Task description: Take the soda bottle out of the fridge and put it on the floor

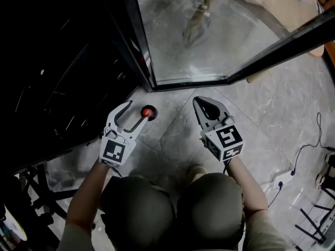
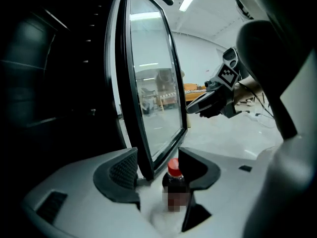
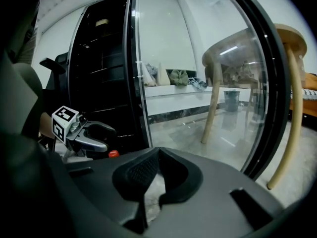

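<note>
The soda bottle [image 1: 148,111], dark with a red cap, stands upright on the grey floor by the lower corner of the fridge's open glass door [image 1: 209,35]. My left gripper [image 1: 137,111] hangs above it, open, and the cap shows just off its right fingertip. In the left gripper view the bottle [image 2: 173,175] appears low between the wide jaws, with neither pad pressing on it. My right gripper [image 1: 201,102] is shut on nothing, to the right of the bottle, its jaws meeting in the right gripper view [image 3: 158,152]. The red cap [image 3: 113,153] shows there beside the left gripper [image 3: 101,133].
The dark fridge interior [image 1: 63,61] fills the left, with the door's black frame [image 1: 141,46] swung out in front. Cables [image 1: 309,150] lie on the floor at right. A black stand [image 1: 36,187] sits at lower left. A wooden table leg [image 3: 213,103] shows through the glass.
</note>
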Demonstrator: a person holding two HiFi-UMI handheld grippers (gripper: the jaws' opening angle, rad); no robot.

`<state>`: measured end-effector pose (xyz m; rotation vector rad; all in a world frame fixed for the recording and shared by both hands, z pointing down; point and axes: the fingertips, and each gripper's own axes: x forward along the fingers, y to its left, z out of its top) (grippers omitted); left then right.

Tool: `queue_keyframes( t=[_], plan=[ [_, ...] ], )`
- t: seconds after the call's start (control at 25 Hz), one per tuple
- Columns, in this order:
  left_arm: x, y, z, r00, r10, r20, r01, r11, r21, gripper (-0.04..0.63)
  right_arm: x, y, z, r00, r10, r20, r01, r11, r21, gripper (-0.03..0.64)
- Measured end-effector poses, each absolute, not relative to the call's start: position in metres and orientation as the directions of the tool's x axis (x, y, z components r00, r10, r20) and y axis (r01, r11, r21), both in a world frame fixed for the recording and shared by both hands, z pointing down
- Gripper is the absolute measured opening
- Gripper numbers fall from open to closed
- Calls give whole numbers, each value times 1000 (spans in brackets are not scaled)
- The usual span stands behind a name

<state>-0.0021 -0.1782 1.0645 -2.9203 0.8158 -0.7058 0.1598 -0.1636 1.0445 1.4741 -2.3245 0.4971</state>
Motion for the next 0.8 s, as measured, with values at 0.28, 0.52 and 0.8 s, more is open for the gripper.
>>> queue_keyframes(
  t=[0.28, 0.52, 0.8],
  plan=[
    [-14, -187, 989, 727, -555, 404, -545, -824, -152, 166, 172, -156, 978, -386, -782, 489, -918, 379, -119, -3],
    [-7, -175, 908, 725, -544, 423, -527, -833, -168, 98, 185, -147, 895, -365, -785, 501, -929, 341, -143, -3],
    [-2, -168, 783, 719, -551, 424, -533, -828, -171, 67, 187, -145, 769, -371, -780, 504, -926, 350, -140, -3]
  ],
)
